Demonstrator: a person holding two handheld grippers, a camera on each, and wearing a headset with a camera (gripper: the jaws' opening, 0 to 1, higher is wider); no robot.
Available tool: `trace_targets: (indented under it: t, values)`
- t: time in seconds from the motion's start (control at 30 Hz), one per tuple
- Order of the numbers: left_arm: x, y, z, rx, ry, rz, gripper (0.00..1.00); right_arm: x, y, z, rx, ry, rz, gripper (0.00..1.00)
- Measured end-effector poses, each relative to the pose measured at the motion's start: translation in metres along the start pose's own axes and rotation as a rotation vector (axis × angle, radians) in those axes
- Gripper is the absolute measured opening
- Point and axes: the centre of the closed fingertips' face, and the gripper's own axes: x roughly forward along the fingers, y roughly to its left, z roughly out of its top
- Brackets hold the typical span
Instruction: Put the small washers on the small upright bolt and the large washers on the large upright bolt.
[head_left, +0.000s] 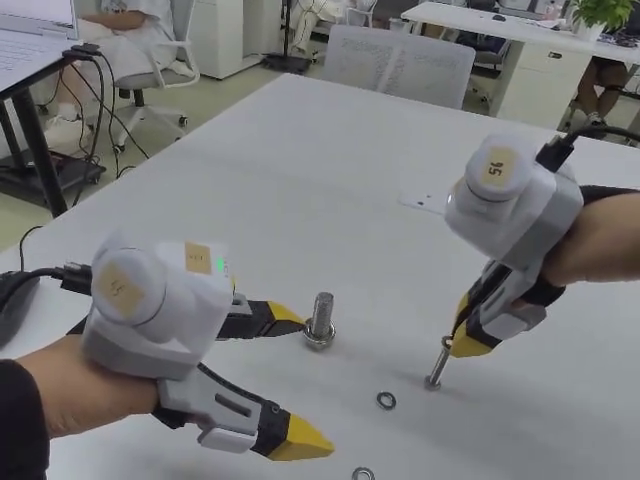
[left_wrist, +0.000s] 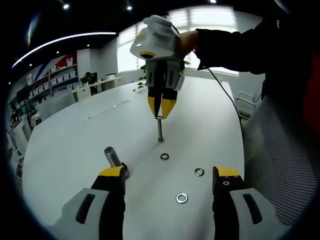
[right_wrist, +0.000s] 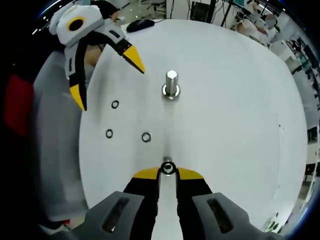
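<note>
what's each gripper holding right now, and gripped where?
Right gripper: jaws pinch a small ring, seemingly a small washer, by its rim atop the small bolt. Left gripper: jaws open, nothing held.

A grey chair (head_left: 400, 62) is placed beyond the white tabletop (head_left: 330, 170), upper centre; a desk (head_left: 470, 16) is seen upper right.

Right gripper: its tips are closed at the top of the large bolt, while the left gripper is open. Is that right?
Not quite. The right gripper is closed at the top of the small bolt, not the large bolt; the left gripper view shows this. The left gripper is indeed open.
</note>
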Motion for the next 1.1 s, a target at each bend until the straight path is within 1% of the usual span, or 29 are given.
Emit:
trace_targets:
  t: [0.2, 0.57, 0.67, 0.93, 1.0, 1.1]
  values:
    - [0.001, -0.001, -0.002, -0.002, 0.007, -0.005, 0.71, 0.003, 0.001, 0.000, 0.005, -0.002, 0.007, 0.13]
    - [0.001, 0.000, -0.003, -0.005, 0.011, -0.006, 0.70, 0.014, 0.004, -0.003, 0.011, -0.002, 0.020, 0.13]
    - [0.001, 0.000, -0.003, -0.005, 0.013, -0.006, 0.70, 0.022, 0.001, -0.005, 0.014, 0.003, 0.019, 0.13]
    - [0.000, 0.001, -0.003, -0.005, 0.015, -0.005, 0.70, 0.037, 0.001, -0.008, 0.020, 0.007, 0.018, 0.13]
    - [0.000, 0.001, -0.003, -0.005, 0.016, -0.006, 0.70, 0.044, -0.002, -0.010, 0.022, 0.008, 0.017, 0.13]
    - [0.000, 0.001, -0.003, -0.005, 0.016, -0.006, 0.70, 0.048, -0.002, -0.011, 0.023, 0.007, 0.015, 0.13]
